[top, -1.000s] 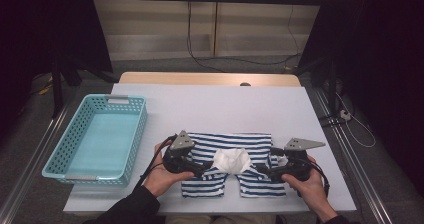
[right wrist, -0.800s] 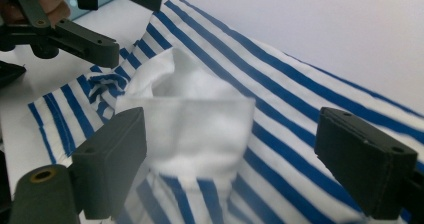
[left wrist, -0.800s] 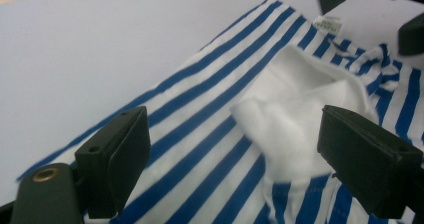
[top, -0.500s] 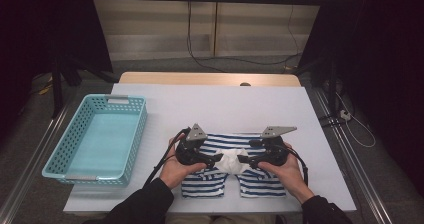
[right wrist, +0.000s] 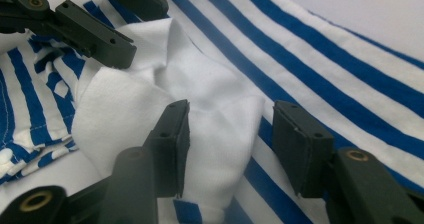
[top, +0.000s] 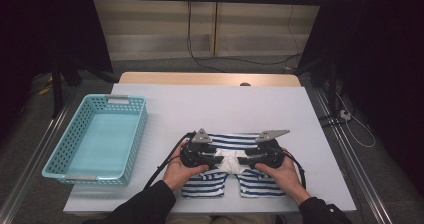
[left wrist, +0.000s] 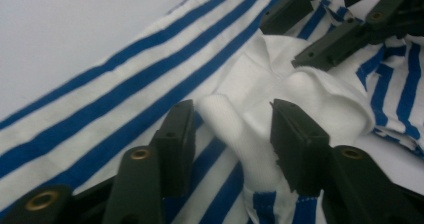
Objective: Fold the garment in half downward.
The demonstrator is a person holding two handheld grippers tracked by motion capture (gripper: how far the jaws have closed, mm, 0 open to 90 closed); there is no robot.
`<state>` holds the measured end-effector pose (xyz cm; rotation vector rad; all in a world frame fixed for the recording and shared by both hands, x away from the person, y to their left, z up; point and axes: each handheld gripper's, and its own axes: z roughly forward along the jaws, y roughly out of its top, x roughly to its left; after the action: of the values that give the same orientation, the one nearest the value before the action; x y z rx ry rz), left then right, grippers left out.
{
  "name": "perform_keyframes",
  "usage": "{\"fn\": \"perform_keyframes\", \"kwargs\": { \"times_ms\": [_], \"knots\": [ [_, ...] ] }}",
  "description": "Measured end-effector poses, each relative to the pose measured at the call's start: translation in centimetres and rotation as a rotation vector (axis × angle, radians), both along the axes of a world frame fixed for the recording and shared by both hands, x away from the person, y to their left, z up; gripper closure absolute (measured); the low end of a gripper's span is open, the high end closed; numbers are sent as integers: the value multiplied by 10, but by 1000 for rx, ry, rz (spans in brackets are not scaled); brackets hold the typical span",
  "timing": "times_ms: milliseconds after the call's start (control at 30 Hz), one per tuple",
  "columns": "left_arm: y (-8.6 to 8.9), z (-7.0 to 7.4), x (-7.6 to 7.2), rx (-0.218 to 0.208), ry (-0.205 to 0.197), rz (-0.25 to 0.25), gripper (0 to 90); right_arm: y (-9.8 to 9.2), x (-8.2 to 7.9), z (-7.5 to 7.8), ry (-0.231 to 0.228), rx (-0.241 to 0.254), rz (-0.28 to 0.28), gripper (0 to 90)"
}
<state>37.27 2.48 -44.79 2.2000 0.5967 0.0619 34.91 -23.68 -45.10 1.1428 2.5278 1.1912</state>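
The blue-and-white striped shorts (top: 227, 164) lie flat near the lower middle of the high view, waistband toward the far side and the two legs pointing at the person. At the crotch a bunch of white fabric (top: 232, 163) stands up in a soft crumple, seemingly inner lining pushed outward.

Both grippers meet on that bunch. In the left gripper view, the left gripper (left wrist: 231, 134) has a ridge of the white cloth rising between its jaws; the jaws have just been closing, yet gaps still show on both sides of the fold, so they stand partly apart and not clamped. In the right gripper view, the right gripper (right wrist: 231, 136) is in much the same way: its jaws have just been closing, white cloth lies between them against the left-hand pad, and a clear gap remains before the other.

Going by this, the work is at its start. The shorts are spread but not folded, the pinch on the white bunch is not yet complete, and smoothing or folding the garment remains.

Further out, the pale worktop (top: 220, 109) is bare around the shorts. A turquoise basket (top: 70, 159) sits at the left of the high view, well apart from the garment, with nothing in it.
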Motion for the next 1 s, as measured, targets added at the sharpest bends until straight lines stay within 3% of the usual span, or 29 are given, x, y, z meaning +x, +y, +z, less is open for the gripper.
{"fn": "perform_keyframes", "kwargs": {
  "times_ms": [33, 100, 233, 267, 300, 367, 467, 600, 667, 800, 1000],
  "knots": [
    [-1, -3, 0, -22, 5, -1, 548, 0, 0, -1, 5, -3, 2, 518],
    [-2, -6, 0, 5, 13, 2, 550, 0, 0, -1, 9, -7, -4, 541],
    [-1, -10, 0, -19, 6, 16, 567, 0, -1, -1, 0, -25, -11, 622],
    [-1, -10, -1, -19, 8, 35, 578, 1, -1, -1, -12, -34, -6, 653],
    [-1, -9, -1, -3, 14, 28, 579, 2, -1, -2, -15, -32, -10, 674],
    [-4, -10, -3, -3, -8, 27, 585, 3, -1, -2, -15, -24, -5, 719],
    [-4, -10, -3, -9, -4, 37, 598, 3, -1, -3, -8, -21, -14, 761],
    [-4, -10, -2, -20, 12, 31, 701, 2, 0, -2, -9, -7, -4, 862],
    [-4, -10, -2, -11, 4, 13, 749, 2, -1, -2, -7, -4, 0, 872],
    [-4, -10, -4, -31, 13, 25, 838, 2, -3, 2, -28, 12, 10, 876],
    [0, -7, -6, -41, 40, 23, 851, -2, -7, 8, -44, 37, 15, 877]
  ]
}}
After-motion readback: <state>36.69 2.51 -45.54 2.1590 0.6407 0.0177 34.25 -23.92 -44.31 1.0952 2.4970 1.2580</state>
